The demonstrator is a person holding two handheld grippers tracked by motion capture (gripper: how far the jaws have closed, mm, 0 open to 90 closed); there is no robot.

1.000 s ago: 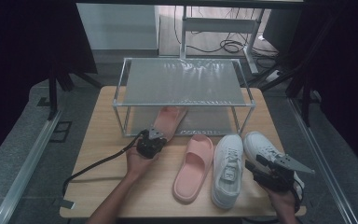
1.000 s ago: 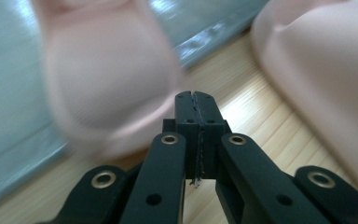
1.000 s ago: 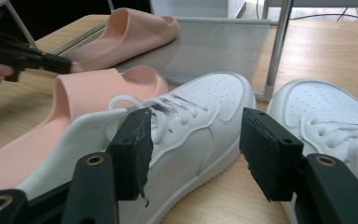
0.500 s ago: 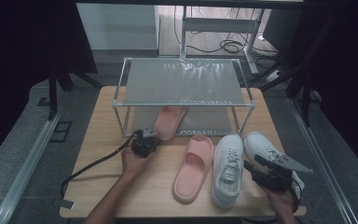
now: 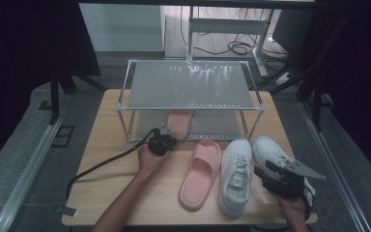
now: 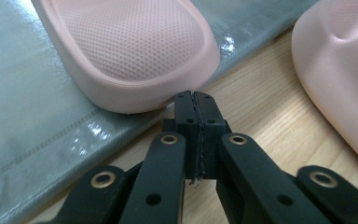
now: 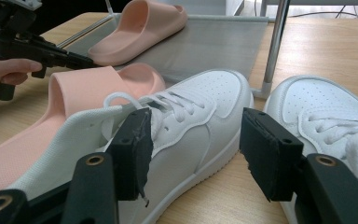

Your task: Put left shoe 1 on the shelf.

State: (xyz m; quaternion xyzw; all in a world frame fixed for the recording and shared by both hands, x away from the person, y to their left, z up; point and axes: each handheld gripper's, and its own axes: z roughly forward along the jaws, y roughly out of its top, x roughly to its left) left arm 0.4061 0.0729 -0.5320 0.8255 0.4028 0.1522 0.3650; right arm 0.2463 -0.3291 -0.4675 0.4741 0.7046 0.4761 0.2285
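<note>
Currently the left gripper (image 6: 193,95) has its jaws pressed together with nothing between them; its tips sit just short of the heel of the pink slipper (image 6: 135,51), which lies on the lower shelf of the rack (image 5: 251,104). A second pink slipper (image 5: 200,171) rests on the table (image 5: 106,193) beside those tips. The right gripper (image 7: 193,149) stands with jaws apart, released, straddling the left white sneaker (image 7: 186,126) without pressing it; the right white sneaker (image 7: 326,116) lies just outside its right finger (image 7: 270,154).

One slipper (image 5: 179,122) is set on the lower shelf of the rack (image 5: 189,83). In front of the rack, a second slipper (image 5: 201,173) is laid left of two sneakers (image 5: 235,175) on the table (image 5: 101,193).
</note>
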